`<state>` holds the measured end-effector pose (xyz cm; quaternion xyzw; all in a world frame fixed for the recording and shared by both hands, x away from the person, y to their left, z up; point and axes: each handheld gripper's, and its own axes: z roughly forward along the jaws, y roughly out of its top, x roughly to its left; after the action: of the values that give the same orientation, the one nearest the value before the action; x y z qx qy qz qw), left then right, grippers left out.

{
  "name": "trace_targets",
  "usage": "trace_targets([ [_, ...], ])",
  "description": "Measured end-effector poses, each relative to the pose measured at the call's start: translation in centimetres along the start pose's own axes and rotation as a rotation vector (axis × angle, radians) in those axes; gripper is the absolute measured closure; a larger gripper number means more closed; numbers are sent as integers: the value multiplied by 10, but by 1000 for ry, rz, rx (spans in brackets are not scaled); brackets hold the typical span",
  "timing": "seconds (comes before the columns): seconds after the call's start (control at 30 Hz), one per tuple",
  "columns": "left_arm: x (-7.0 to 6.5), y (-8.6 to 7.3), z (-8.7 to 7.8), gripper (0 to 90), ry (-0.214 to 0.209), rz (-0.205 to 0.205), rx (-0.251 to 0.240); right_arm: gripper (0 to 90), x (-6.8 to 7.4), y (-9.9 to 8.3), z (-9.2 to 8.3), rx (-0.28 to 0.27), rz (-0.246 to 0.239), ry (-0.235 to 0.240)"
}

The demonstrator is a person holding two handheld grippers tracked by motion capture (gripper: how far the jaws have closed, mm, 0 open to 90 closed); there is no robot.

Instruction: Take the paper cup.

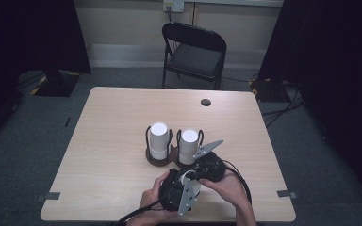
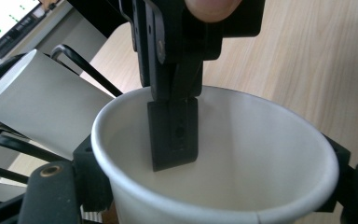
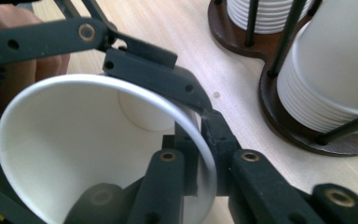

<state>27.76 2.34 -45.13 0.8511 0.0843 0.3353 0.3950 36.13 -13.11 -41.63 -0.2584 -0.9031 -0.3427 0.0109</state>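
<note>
Cup [image 3: 74, 154] of white paper was held above the counter [image 1: 113, 122], the right hand-held gripper [image 3: 200, 154] clenched on its rim wall, the left hand-held gripper [image 2: 214, 186] grasping its outside, mouth facing the left camera, stacks [image 1: 159, 136] just beyond.

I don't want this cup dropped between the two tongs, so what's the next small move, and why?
Probably close the left tongs a little more on the cup before the right tongs let go. The right tongs pinch the rim with one jaw inside. The left tongs flank the cup's wall, but it isn't clear that they press firmly.
</note>
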Motion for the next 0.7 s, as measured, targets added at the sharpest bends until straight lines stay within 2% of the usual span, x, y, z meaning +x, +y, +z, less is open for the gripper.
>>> trace_targets([
  [0.03,0,-1,0,229,-18,0,-2,845,0,0,0,-1,1,0],
  [0.17,0,-1,1,230,-18,-3,0,822,2,0,1,-2,7,-7],
  [0.2,0,-2,1,231,-17,-20,-6,815,2,-1,1,-9,12,-11],
  [0.43,6,-4,-2,234,-7,-67,-23,757,1,-3,-3,-37,34,-28],
  [0.5,8,-5,-2,234,-26,-87,-27,705,2,-4,-4,-52,26,-39],
  [0.57,8,-5,-2,234,-24,-92,-22,703,4,-4,-5,-69,5,-42],
  [0.67,8,-6,0,235,-17,-116,-38,686,5,-5,-6,-98,2,-63],
  [0.7,9,-6,-1,235,-24,-114,-28,685,5,-5,-6,-106,5,-62],
])
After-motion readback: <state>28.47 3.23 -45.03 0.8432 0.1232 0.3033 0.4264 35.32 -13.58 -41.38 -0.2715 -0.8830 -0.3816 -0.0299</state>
